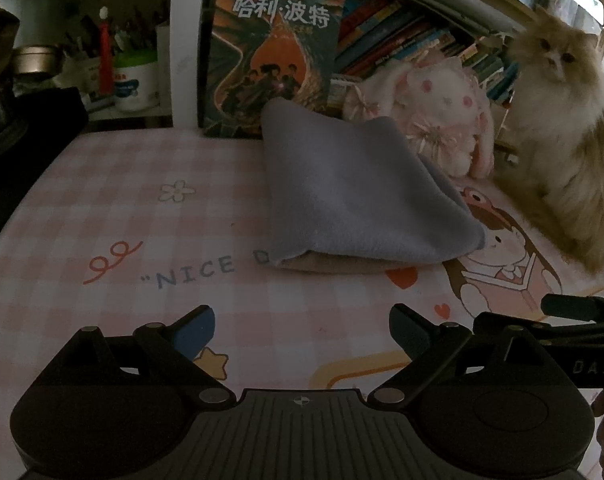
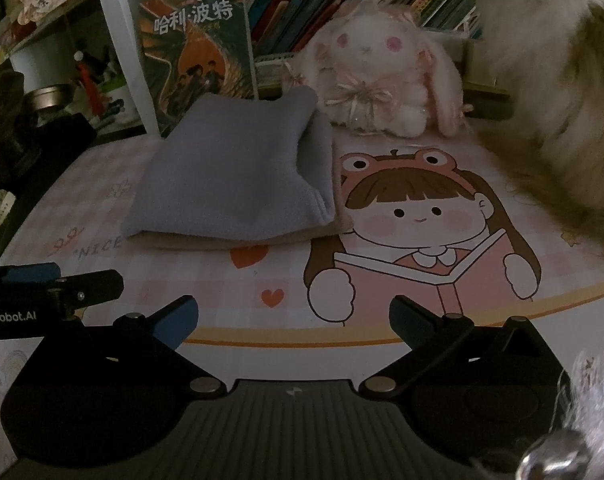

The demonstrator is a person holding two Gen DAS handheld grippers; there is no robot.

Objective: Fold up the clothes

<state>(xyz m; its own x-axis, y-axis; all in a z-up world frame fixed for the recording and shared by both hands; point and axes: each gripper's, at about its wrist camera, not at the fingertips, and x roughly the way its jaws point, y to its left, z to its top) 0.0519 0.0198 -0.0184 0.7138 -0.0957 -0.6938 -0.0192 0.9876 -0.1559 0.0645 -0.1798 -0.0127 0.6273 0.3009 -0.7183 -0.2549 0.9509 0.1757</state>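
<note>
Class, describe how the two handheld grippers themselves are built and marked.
Both the left gripper and the right gripper are matte black, with ribbed centre plates, round side housings, silver pivot pins and blue-padded fingers. White lettering marks their sides, only partly readable.

Both wrist cameras sat low over the pink checked cartoon-print table point(image 1: 142, 208), looking forward toward the bookshelf. Each viewed the folded grey fleece cloth point(image 1: 353, 196) point(image 2: 238, 176) from near, the left camera left of it, the right camera right.
</note>
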